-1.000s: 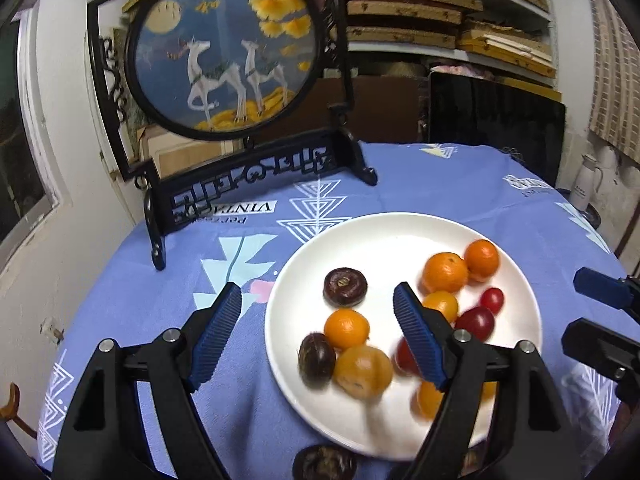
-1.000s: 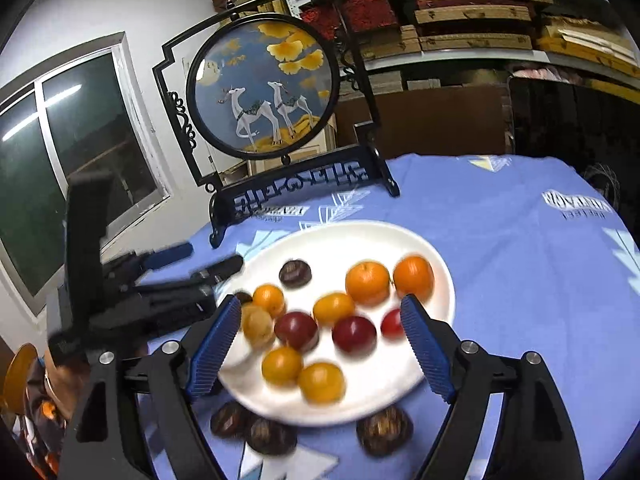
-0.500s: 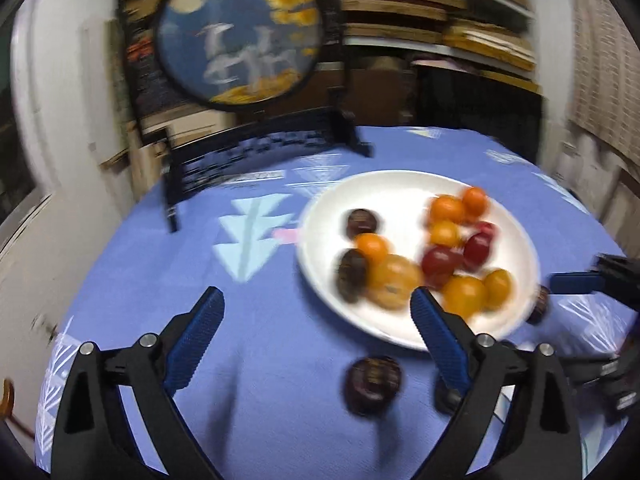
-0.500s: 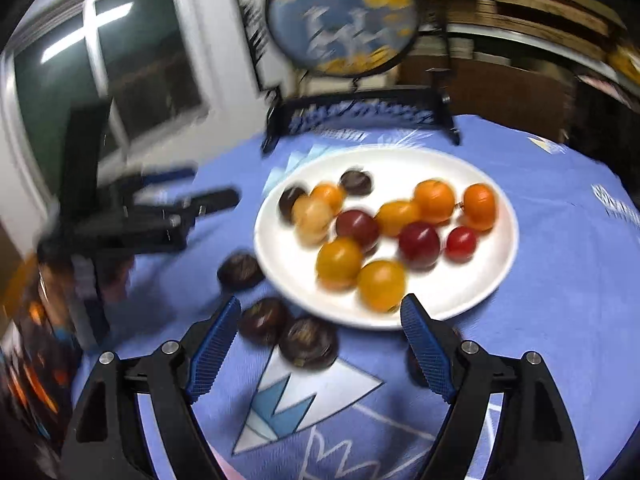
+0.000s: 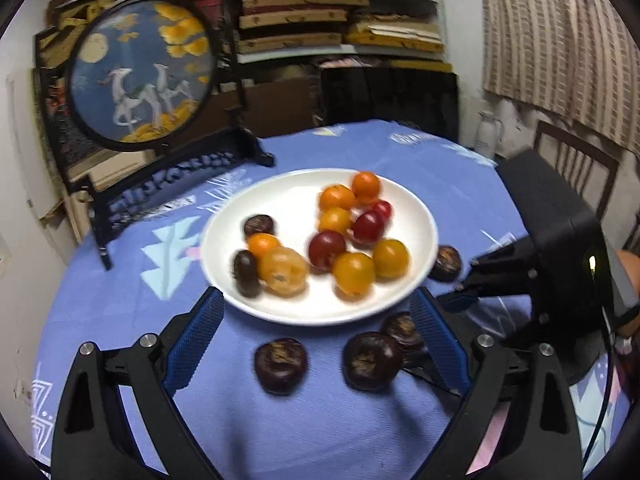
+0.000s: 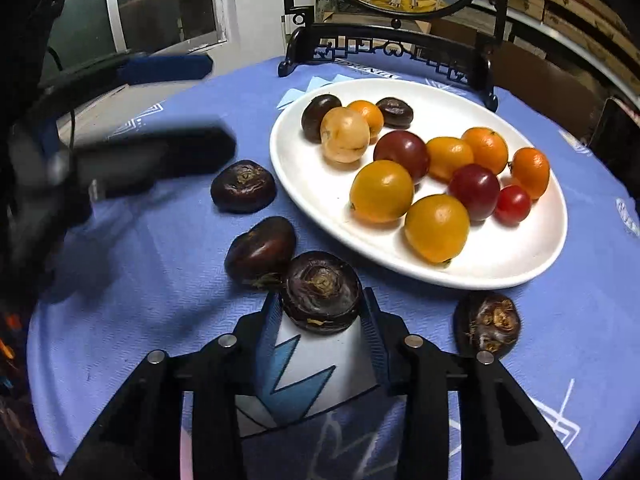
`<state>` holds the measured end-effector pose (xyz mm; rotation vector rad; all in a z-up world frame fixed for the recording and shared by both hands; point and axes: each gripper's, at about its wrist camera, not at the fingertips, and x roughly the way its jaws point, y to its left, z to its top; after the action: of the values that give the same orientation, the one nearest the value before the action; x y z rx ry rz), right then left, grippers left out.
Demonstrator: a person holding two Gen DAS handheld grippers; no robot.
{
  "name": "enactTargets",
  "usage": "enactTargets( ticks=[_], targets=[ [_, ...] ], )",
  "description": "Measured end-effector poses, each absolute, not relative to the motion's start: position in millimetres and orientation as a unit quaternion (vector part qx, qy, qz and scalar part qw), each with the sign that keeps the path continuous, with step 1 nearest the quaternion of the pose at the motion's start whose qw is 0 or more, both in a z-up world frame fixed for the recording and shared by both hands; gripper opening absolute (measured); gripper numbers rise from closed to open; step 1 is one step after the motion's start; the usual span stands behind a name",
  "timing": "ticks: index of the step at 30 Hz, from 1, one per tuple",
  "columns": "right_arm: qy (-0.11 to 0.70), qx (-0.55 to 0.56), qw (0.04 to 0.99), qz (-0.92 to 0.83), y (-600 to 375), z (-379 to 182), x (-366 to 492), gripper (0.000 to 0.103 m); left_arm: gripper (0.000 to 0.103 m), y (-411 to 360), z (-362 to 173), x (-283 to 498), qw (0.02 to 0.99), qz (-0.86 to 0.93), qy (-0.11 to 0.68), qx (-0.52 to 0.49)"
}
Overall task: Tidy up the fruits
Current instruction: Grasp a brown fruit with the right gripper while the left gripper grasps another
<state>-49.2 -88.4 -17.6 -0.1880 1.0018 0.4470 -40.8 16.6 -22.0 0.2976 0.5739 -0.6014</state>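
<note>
A white plate (image 5: 416, 208) on the blue cloth holds several orange, yellow and red fruits and three dark chestnuts. More dark chestnuts lie loose on the cloth by its near rim (image 6: 520, 272). My right gripper (image 6: 322, 312) points down at the cloth. Its jaws are closing, and the pads touch both sides of one dark chestnut (image 6: 320, 292). A second loose chestnut (image 6: 260, 250) lies against it, and a third (image 6: 488, 322) sits to the right. My left gripper (image 5: 316, 304) stands wide open above the cloth with nothing held, over two loose chestnuts (image 5: 281, 364) (image 5: 372, 360).
A round deer picture in a black stand (image 5: 140, 72) rises behind the plate. Shelves with stacked boards fill the back wall. A white jug (image 5: 486, 136) and a chair (image 5: 572, 168) stand beyond the table's right edge. There is a window (image 6: 160, 0) at the left.
My left gripper drew back from over the plate to the near cloth and its jaws widened. My right gripper sank to the cloth and its jaws closed around a dark chestnut.
</note>
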Motion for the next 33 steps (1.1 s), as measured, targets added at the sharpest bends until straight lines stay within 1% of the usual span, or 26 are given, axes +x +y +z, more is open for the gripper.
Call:
enactTargets(
  ticks=[6, 9, 10, 11, 12, 13, 14, 15, 16, 17, 19, 27, 31, 33],
  targets=[
    [0.469, -0.051, 0.861, 0.19, -134.5, 1.3, -86.3, 0.04, 0.092, 8.0, -39.8, -58.7, 0.887, -0.314, 0.294, 0.167],
    [0.46, -0.029, 0.869, 0.178, -161.1, 11.4, -105.9, 0.04, 0.092, -13.5, -54.2, -61.1, 0.876, -0.306, 0.309, 0.208],
    [0.458, -0.023, 0.871, 0.175, -166.6, 12.4, -109.0, 0.04, 0.088, -20.4, -59.8, -58.3, 0.873, -0.3, 0.317, 0.219],
    [0.455, -0.02, 0.873, 0.174, -169.8, 12.9, -110.0, 0.04, 0.08, -26.3, -66.1, -53.6, 0.868, -0.293, 0.33, 0.228],
    [0.448, -0.015, 0.877, 0.174, -173.0, 13.8, -114.4, 0.04, 0.076, -30.5, -71.4, -48.0, 0.864, -0.283, 0.344, 0.234],
    [0.447, -0.011, 0.877, 0.176, -173.6, 13.2, -115.0, 0.04, 0.067, -33.4, -76.6, -42.0, 0.862, -0.269, 0.357, 0.239],
    [0.447, -0.007, 0.876, 0.178, -174.3, 11.9, -114.5, 0.04, 0.064, -34.9, -81.1, -35.8, 0.86, -0.257, 0.37, 0.24],
    [0.449, -0.005, 0.875, 0.18, -173.4, 9.2, -114.8, 0.04, 0.061, -32.8, -79.5, -29.9, 0.862, -0.257, 0.377, 0.219],
    [0.45, -0.007, 0.875, 0.18, -172.1, 6.7, -115.0, 0.04, 0.049, -30.0, -77.6, -25.4, 0.864, -0.255, 0.384, 0.202],
    [0.453, -0.01, 0.873, 0.179, -168.9, 3.4, -114.4, 0.04, 0.04, -28.1, -76.2, -23.7, 0.864, -0.255, 0.389, 0.193],
    [0.456, -0.014, 0.871, 0.18, -163.1, -0.6, -114.6, 0.04, 0.039, -24.5, -74.6, -25.8, 0.866, -0.257, 0.39, 0.182],
    [0.463, -0.027, 0.866, 0.186, -149.6, -6.5, -117.0, 0.04, 0.038, -8.0, -46.4, -63.6, 0.886, -0.266, 0.337, 0.178],
    [0.45, -0.029, 0.873, 0.187, -147.6, 3.5, -111.8, 0.04, 0.038, -5.9, -18.3, -57.7, 0.903, -0.245, 0.309, 0.172],
    [0.432, -0.026, 0.882, 0.185, -147.7, 17.9, -105.4, 0.04, 0.038, -9.1, -5.8, -49.2, 0.914, -0.222, 0.293, 0.172]
  ],
)
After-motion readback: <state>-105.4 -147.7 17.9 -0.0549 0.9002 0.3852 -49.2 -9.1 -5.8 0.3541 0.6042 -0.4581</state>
